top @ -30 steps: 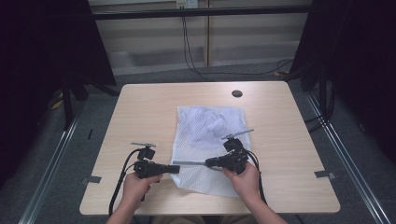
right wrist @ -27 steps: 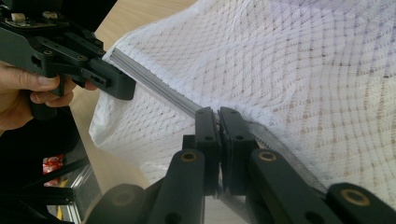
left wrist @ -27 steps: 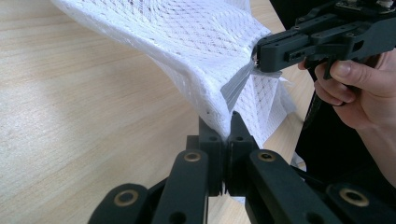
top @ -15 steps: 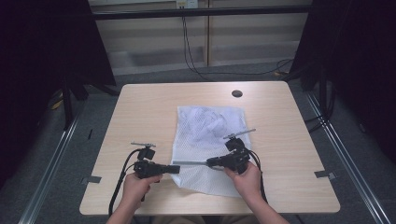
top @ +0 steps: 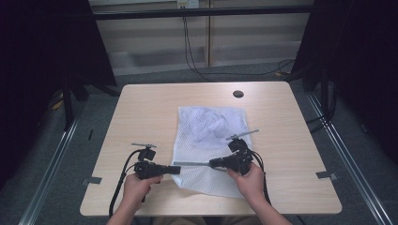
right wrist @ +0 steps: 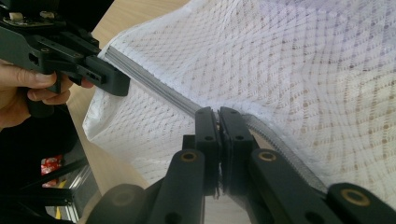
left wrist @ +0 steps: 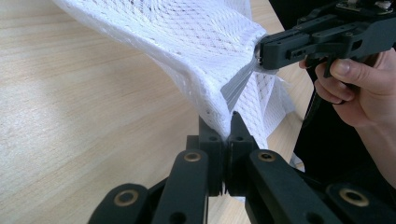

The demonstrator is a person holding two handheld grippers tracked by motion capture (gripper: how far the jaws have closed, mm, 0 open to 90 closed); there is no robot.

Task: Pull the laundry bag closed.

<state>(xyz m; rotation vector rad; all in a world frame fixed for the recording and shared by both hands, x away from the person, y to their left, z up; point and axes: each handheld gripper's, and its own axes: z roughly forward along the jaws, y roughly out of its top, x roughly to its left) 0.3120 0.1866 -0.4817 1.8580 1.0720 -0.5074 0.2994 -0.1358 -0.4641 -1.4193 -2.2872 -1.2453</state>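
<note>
A white mesh laundry bag with a grey zipper (top: pixel 209 140) lies on the light wooden table (top: pixel 141 112) right of its middle, its near end reaching toward the near edge and lifted off the wood. The left gripper (top: pixel 177 169) has its jaws pressed together on the bag's zipper edge at the left, and the right gripper (top: pixel 212 164) is clamped on the same grey zipper strip (right wrist: pixel 154 86) just beside it, the strip stretched taut between them. A small dark round disc (top: pixel 238 93) sits near the far edge, well apart from the bag.
</note>
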